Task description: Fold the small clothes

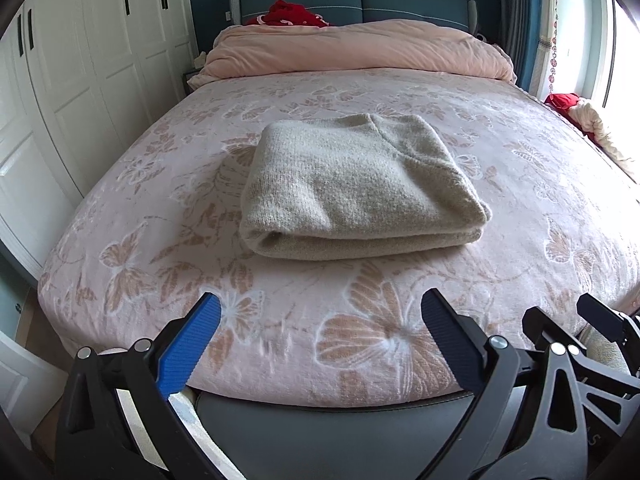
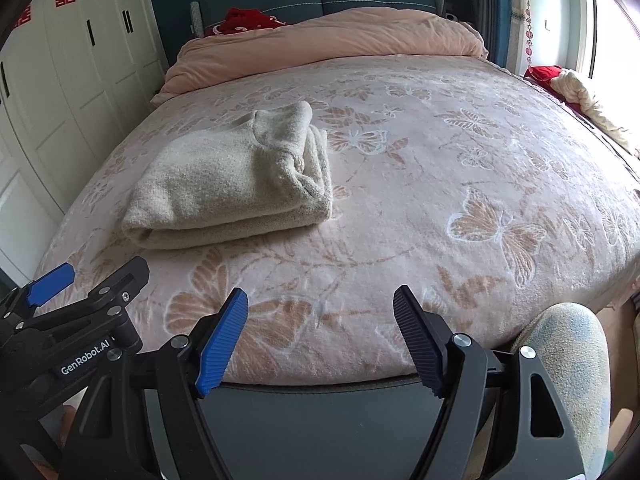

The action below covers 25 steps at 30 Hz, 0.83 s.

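A cream knitted sweater (image 1: 356, 188) lies folded into a thick rectangle on the pink butterfly blanket (image 1: 160, 220). It also shows in the right wrist view (image 2: 232, 184), left of centre. My left gripper (image 1: 320, 316) is open and empty, hanging over the bed's foot edge, well short of the sweater. My right gripper (image 2: 320, 308) is open and empty, also at the foot edge, to the right of the sweater. The left gripper (image 2: 92, 280) appears at the lower left of the right wrist view.
A rolled pink duvet (image 1: 352, 48) lies at the head of the bed under a blue headboard (image 1: 360, 0). White wardrobe doors (image 1: 80, 60) stand on the left. Red and cream cloths (image 2: 572, 88) lie by the window on the right.
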Tool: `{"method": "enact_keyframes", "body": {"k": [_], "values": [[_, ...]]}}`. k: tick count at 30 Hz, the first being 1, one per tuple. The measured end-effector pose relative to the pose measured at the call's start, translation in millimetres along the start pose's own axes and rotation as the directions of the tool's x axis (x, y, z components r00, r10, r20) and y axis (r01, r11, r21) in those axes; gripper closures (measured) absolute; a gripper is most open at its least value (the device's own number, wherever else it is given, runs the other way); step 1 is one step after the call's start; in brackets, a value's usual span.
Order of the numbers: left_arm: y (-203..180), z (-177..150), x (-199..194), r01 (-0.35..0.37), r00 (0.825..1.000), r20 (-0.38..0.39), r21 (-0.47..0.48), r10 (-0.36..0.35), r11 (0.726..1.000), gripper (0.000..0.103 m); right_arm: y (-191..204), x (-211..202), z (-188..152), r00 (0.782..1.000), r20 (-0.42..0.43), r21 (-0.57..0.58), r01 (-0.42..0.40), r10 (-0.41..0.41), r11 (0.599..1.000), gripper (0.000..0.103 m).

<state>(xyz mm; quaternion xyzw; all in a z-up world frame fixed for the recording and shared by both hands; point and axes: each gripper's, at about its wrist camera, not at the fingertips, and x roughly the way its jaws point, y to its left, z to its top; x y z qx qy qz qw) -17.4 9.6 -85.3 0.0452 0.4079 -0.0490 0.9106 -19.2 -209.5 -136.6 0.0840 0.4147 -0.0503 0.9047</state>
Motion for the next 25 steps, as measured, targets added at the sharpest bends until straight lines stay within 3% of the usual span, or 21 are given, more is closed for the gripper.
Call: {"method": "enact_keyframes", "body": {"k": [17, 25], "values": [[1.1, -3.1, 2.1, -0.008, 1.000, 0.000, -0.004, 0.008, 1.000, 0.005, 0.9, 1.0, -4.3, 1.000, 0.005, 0.008, 0.018, -0.018, 1.000, 0.030], [-3.8, -3.7, 0.5, 0.002, 1.000, 0.002, 0.008, -0.002, 1.000, 0.014, 1.0, 1.2, -4.4, 0.999, 0.003, 0.010, 0.033, -0.033, 0.999, 0.030]]}}
